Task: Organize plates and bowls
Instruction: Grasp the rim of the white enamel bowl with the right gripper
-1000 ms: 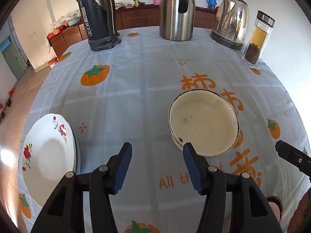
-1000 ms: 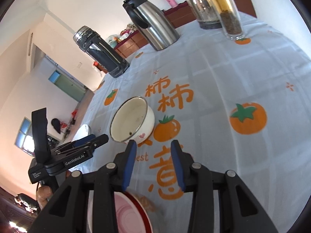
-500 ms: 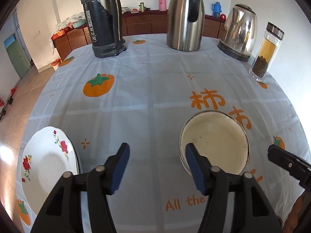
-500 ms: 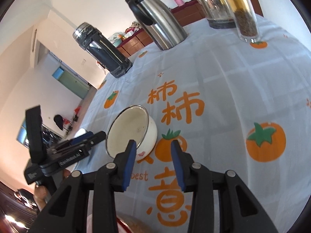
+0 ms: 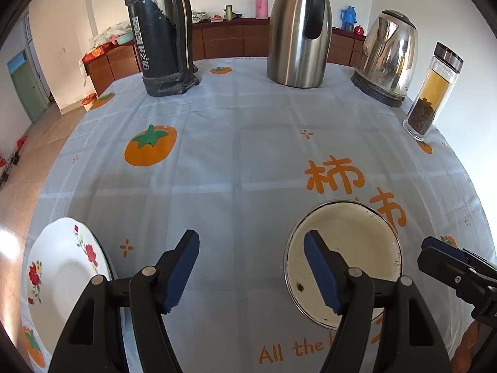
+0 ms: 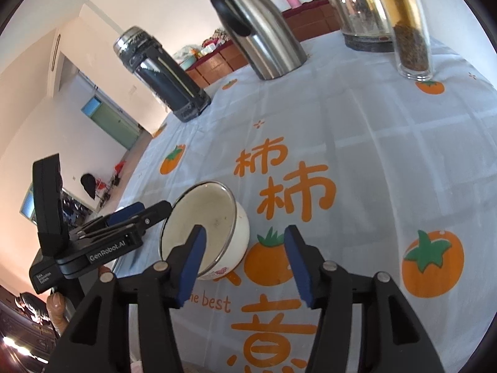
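A cream enamel bowl [image 5: 357,255] with a dark rim stands on the tablecloth, also in the right wrist view [image 6: 214,223]. A white plate with red flowers [image 5: 59,273] lies at the table's near left edge. My left gripper [image 5: 251,267] is open and empty, its right finger over the bowl's near left rim. My right gripper [image 6: 242,251] is open and empty, just behind the bowl's right side. The right gripper's tip shows in the left wrist view [image 5: 447,258].
A black thermos [image 5: 161,31], a steel jug [image 5: 298,28], an electric kettle [image 5: 388,59] and a glass tea bottle [image 5: 431,93] stand along the table's far side. The left gripper's body [image 6: 93,236] shows left of the bowl.
Both grippers have drawn back toward the near table edge, so the bowl sits lower in the left view. The right gripper's jaws have opened wider. The pink-rimmed dish has left the right view.
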{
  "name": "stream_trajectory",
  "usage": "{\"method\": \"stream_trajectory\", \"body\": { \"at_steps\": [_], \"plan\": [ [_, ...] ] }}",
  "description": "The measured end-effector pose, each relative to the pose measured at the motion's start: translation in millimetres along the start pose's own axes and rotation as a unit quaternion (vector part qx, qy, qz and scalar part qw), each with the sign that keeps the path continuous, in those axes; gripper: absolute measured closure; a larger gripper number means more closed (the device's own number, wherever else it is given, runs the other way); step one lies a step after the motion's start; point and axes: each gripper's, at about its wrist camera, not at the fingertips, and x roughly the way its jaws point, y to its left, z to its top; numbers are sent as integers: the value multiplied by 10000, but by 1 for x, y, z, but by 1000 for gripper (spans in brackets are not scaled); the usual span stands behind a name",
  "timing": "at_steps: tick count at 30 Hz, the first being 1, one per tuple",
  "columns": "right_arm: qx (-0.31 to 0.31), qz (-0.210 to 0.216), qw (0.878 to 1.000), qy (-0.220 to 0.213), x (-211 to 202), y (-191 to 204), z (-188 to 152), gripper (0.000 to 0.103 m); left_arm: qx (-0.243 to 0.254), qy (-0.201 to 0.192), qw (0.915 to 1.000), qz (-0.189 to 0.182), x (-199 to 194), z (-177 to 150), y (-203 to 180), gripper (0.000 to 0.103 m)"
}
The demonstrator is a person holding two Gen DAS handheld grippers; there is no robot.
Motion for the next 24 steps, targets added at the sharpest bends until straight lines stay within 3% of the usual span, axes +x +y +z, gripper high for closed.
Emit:
{"method": "stream_trajectory", "body": {
  "at_steps": [6, 8, 20, 24],
  "plan": [
    [-35, 196, 9996, 180, 10, -4, 2, 61, 266, 91, 9995, 110, 9, -1, -11, 31],
    [21, 284, 9992, 295, 15, -8, 0, 70, 369, 94, 9992, 144, 10, -2, -15, 31],
    [143, 687, 9967, 420, 20, -10, -3, 78, 322, 126, 9994, 10, 10, -1, -12, 31],
    [220, 734, 9960, 457, 22, -14, -3, 80, 229, 161, 9991, -311, 10, -1, -10, 31]
  ]
}}
